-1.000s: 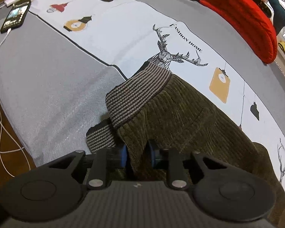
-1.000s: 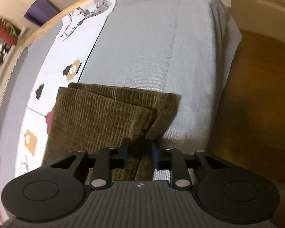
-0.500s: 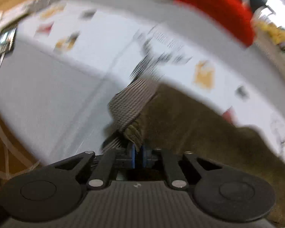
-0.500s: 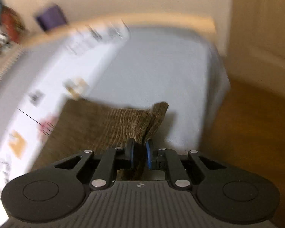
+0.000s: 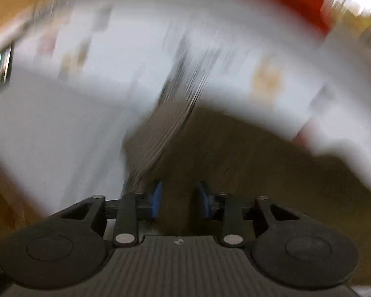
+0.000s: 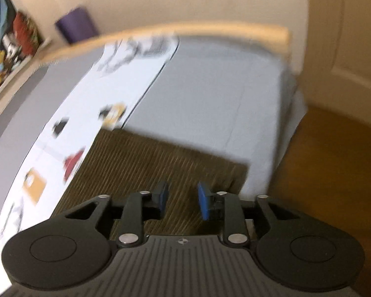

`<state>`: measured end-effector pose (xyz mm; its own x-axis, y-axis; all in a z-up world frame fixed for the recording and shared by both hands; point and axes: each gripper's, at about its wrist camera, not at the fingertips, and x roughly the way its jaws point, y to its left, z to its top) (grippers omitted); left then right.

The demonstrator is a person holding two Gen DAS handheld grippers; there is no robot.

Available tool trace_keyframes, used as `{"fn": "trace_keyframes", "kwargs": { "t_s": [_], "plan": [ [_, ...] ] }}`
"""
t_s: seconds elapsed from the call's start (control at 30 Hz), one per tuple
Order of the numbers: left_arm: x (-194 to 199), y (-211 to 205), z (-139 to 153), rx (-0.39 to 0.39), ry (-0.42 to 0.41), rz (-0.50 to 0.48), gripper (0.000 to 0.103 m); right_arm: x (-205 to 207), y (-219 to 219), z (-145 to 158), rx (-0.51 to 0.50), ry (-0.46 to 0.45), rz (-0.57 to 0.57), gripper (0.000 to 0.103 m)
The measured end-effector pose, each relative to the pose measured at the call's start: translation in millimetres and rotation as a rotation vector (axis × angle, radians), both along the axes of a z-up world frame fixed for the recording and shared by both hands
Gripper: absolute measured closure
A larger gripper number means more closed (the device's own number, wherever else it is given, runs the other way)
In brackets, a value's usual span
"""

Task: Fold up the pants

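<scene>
the pants (image 6: 160, 163) lie flat on the bed (image 6: 222, 94), an olive corduroy slab partly over the printed strip of the cover and partly on the grey, with their near edge under both tools. the left gripper (image 5: 178, 201) has its pads spread with only cloth seen in the gap, nothing pinched; the striped waistband (image 5: 160, 133) runs off ahead of it, badly smeared by blur. the right gripper (image 6: 181, 201) is likewise spread above the ribbed cloth, close to the corner by the bed's edge (image 6: 284, 133). this looks like the moment between folds, so the next grip matters: take both near corners evenly, catching every layer, not just the top one. lift low, carry both ends across together, and line up the edges before letting go. corduroy is thick and springy, so press the crease flat, and mind the corner near the drop.
</scene>
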<state>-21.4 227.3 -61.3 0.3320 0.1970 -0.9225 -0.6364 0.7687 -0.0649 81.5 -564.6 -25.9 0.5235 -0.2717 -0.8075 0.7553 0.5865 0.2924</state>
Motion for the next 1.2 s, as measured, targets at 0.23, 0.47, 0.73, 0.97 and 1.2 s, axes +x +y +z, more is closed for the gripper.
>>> {"fn": "trace_keyframes", "kwargs": {
  "t_s": [0.23, 0.47, 0.73, 0.97, 1.2],
  "plan": [
    [17.6, -57.3, 39.8, 0.115, -0.191, -0.206, 0.064, -16.4, -31.8, -21.7, 0.151, -0.007, -0.097, 0.048],
    [57.0, -118.6, 1.5, 0.108, 0.012, -0.385, 0.063, -42.9, -59.8, -38.9, 0.245, -0.03, -0.175, 0.048],
    [68.3, -190.8, 26.9, 0.158, -0.189, -0.641, 0.051, -31.5, -62.0, -44.5, 0.271, -0.051, -0.132, 0.048],
    [63.4, -203.1, 17.0, 0.18, -0.167, -0.686, 0.046, -16.6, -58.5, -47.1, 0.218, -0.003, -0.091, 0.049],
    [62.3, -193.1, 18.3, 0.164, -0.17, -0.666, 0.046, -10.0, -48.9, -41.5, 0.138, -0.006, -0.046, 0.083]
  ]
}}
